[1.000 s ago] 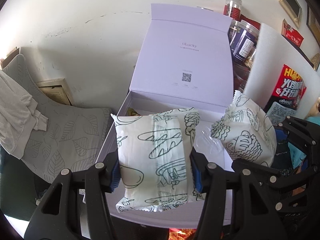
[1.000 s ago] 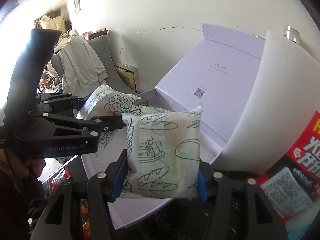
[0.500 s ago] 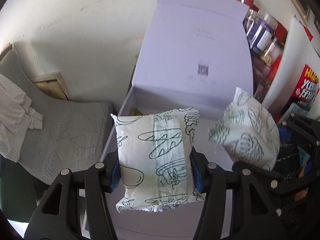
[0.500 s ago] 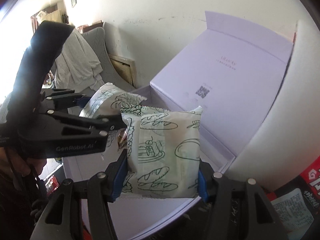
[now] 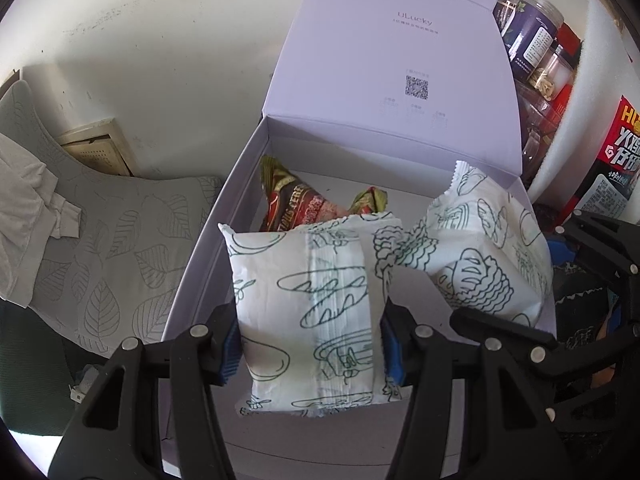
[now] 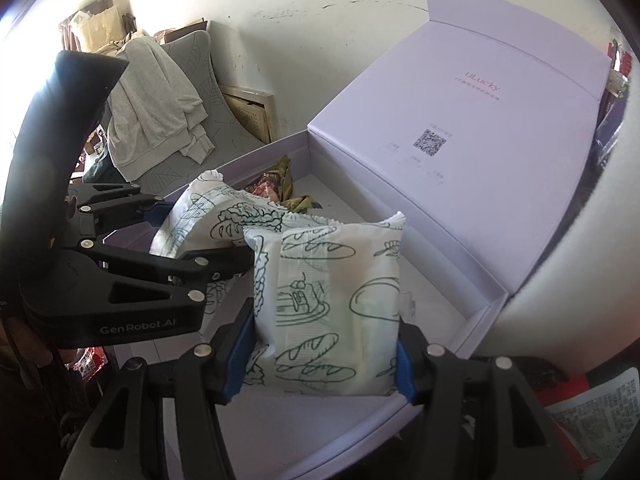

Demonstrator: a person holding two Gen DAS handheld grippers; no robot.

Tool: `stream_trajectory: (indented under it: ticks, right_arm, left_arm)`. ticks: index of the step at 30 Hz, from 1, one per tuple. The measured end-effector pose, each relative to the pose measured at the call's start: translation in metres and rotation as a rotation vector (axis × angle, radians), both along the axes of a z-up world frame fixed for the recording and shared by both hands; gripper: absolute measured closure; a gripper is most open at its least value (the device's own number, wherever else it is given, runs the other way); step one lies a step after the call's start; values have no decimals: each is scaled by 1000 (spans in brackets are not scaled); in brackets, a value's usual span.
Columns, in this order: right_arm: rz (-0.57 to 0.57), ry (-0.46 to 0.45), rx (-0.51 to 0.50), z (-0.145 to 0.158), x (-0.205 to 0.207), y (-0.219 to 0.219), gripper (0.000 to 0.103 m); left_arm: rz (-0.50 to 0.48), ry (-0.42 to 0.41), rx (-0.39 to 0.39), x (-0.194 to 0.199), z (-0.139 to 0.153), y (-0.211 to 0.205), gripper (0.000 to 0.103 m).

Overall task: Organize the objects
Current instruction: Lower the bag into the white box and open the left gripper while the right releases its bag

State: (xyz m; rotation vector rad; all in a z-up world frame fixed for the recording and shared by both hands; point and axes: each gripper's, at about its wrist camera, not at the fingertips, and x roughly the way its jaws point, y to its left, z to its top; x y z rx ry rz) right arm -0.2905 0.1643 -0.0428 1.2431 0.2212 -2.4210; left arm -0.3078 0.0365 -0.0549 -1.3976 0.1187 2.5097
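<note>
My left gripper (image 5: 310, 350) is shut on a white snack packet (image 5: 308, 312) printed with green bread drawings, held above the open lavender box (image 5: 208, 248). My right gripper (image 6: 320, 360) is shut on a second, alike packet (image 6: 328, 300), also over the box (image 6: 472, 320). Each packet shows in the other view: the right one (image 5: 488, 256) and the left one (image 6: 212, 216). A red and gold snack bag (image 5: 304, 204) lies at the box's far end, also seen in the right wrist view (image 6: 280, 184).
The box lid (image 5: 396, 64) stands open against the wall. Jars (image 5: 536, 40) and a red snack bag (image 5: 620, 160) stand to the right. A grey leaf-patterned chair (image 5: 100, 248) with a sweater (image 6: 152, 96) is at the left.
Both grippers have moved forward and down over the box with their packets. The box interior and the red snack bag inside it have come into view.
</note>
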Motion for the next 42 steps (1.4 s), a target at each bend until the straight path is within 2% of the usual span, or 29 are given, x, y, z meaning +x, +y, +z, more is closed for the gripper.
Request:
stream_trajectory:
  ticks: [2, 4, 18, 30, 37, 42]
  right_arm:
    - [6, -17, -7, -3, -1, -1, 43]
    - [12, -31, -14, -6, -1, -3, 43]
    - [6, -69, -2, -20, -3, -4, 43]
    - [-15, -29, 34, -13, 2, -2, 42]
    - [-22, -17, 57, -10, 6, -1, 42]
    - [-29, -9, 71, -11, 7, -4, 42]
  left_arm:
    - [6, -20, -4, -3, -6, -1, 49]
    - [12, -8, -30, -2, -7, 0, 49]
    - [18, 19, -83, 0, -12, 5, 48]
    - [36, 5, -66, 7, -9, 0, 46]
    - [42, 25, -89, 8, -6, -2, 39]
    - [41, 49, -102, 14, -2, -1, 38]
